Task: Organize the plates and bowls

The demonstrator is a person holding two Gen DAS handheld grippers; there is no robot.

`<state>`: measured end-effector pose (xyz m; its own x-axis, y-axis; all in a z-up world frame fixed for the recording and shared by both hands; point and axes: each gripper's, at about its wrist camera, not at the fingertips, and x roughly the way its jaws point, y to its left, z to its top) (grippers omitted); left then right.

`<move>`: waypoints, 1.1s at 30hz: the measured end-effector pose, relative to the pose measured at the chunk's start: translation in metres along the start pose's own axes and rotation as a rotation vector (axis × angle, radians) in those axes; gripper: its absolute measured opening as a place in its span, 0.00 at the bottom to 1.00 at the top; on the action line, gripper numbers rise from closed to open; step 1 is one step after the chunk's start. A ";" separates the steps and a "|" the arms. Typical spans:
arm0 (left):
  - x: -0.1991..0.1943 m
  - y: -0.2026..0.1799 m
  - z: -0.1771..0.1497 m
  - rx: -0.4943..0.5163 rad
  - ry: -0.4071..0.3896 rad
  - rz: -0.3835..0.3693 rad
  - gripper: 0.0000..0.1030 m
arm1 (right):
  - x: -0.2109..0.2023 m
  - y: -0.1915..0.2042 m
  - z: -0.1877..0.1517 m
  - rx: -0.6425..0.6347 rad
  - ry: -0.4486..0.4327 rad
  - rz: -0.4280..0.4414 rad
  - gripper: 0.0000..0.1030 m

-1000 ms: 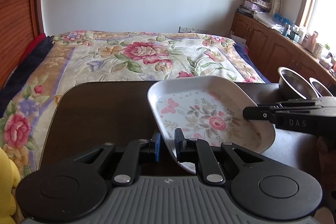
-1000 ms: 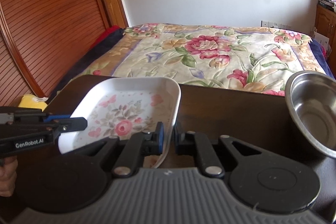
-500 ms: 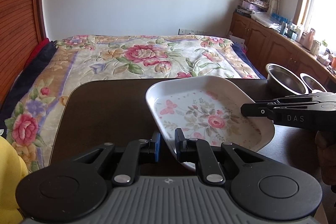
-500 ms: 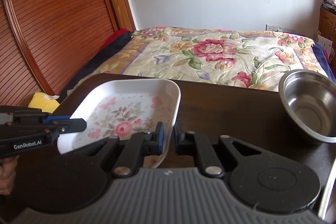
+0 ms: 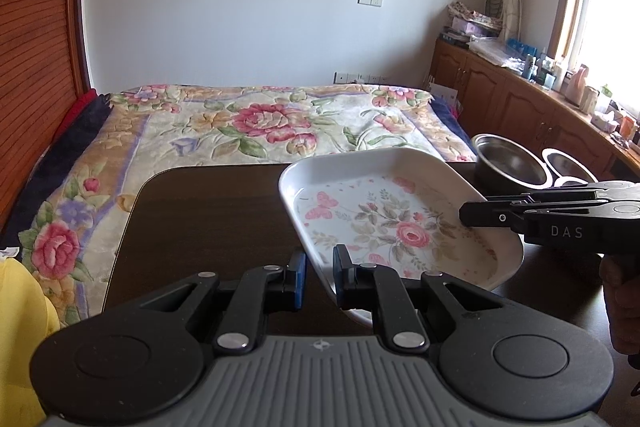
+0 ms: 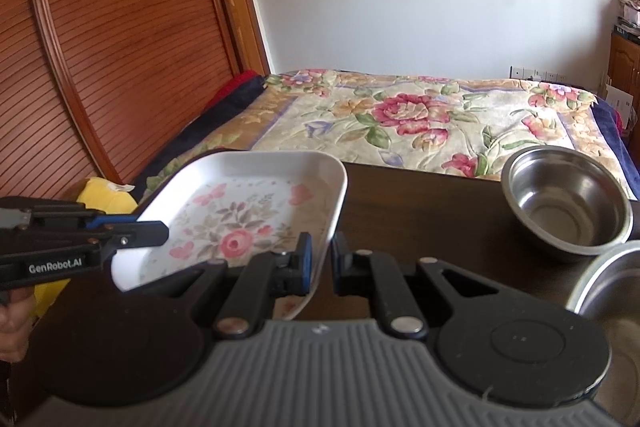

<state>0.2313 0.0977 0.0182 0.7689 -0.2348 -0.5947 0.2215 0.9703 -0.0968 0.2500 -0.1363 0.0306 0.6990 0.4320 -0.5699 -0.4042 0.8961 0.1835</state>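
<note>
The floral plate [image 5: 400,223] is a white, square-cornered dish printed with roses and butterflies, and I hold it between both tools above the dark desk [image 5: 208,219], tilted so its inside faces me. My left gripper [image 5: 319,277] has its blue-padded fingers [image 5: 298,279] either side of the plate's near-left rim, closed on it. My right gripper [image 6: 320,263] does the same on the opposite edge, its fingers [image 6: 305,259] pinching the rim, with the plate's wall running down between them. Each tool shows in the other's view as a black bar reaching in over the plate.

To the right on the desk sits a steel bowl [image 6: 568,203], upright and apart from the plate. A second steel bowl [image 6: 604,287] shows only its rim just beside it, at the edge of the right view. Beyond the desk lies the bed [image 5: 256,123] under a flowered cover. Something yellow [image 6: 104,199] sits low at the desk's left side, too partial to name.
</note>
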 end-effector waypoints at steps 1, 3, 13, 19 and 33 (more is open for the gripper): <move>-0.003 -0.002 0.000 0.001 -0.004 -0.001 0.14 | -0.003 0.000 -0.001 -0.001 -0.003 0.002 0.11; -0.008 -0.005 -0.002 0.002 -0.011 -0.004 0.14 | -0.010 -0.001 -0.005 -0.003 -0.008 0.006 0.11; -0.036 -0.014 -0.016 0.019 -0.033 -0.004 0.14 | -0.039 0.007 -0.019 -0.015 -0.035 0.035 0.12; -0.056 -0.020 -0.023 0.038 -0.057 0.008 0.14 | -0.055 0.013 -0.029 -0.023 -0.052 0.054 0.12; -0.085 -0.038 -0.053 0.036 -0.067 -0.022 0.14 | -0.086 0.014 -0.054 -0.046 -0.063 0.063 0.12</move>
<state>0.1253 0.0839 0.0300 0.8017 -0.2606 -0.5380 0.2593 0.9625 -0.0798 0.1528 -0.1666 0.0392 0.7063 0.4944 -0.5065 -0.4742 0.8618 0.1800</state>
